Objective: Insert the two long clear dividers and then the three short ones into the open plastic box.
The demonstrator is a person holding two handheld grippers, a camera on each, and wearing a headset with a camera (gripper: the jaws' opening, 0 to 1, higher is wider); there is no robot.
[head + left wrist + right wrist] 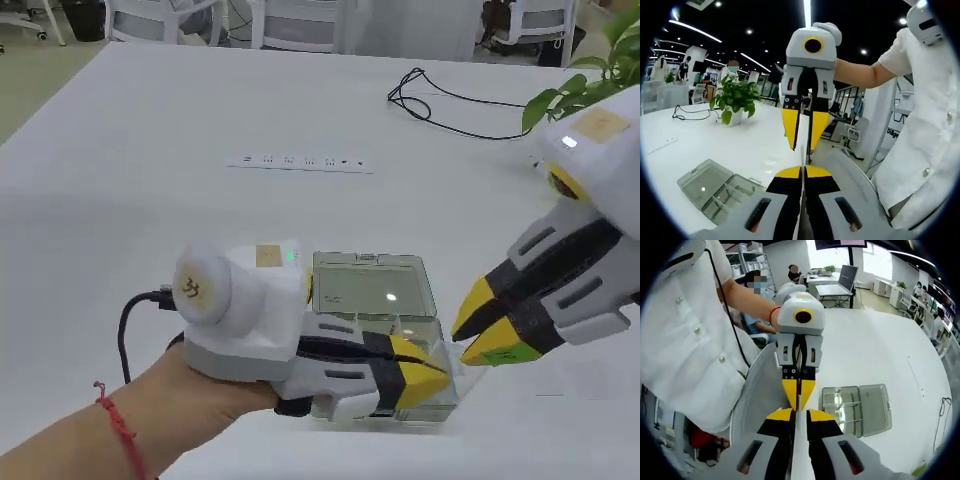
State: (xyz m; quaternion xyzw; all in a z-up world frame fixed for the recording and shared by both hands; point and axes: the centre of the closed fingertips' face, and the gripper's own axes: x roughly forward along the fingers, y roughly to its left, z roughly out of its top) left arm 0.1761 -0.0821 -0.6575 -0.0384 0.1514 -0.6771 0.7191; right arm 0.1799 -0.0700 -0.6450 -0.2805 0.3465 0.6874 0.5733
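You're pinching the left claw [440,372] shut on what looks like a clear divider [798,445], low centre, just over the open box [425,325], likely to line it up. The right claw [460,343], narrow, is facing it tip to tip; I cannot tell whether it's gripping.

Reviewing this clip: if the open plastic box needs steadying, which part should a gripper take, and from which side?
Probably an outer wall of its tray half, taken from above. That wall stands upright and thin, so fingers can straddle it, one inside a compartment, one outside. The lid lies flat on the table and offers little to pinch.
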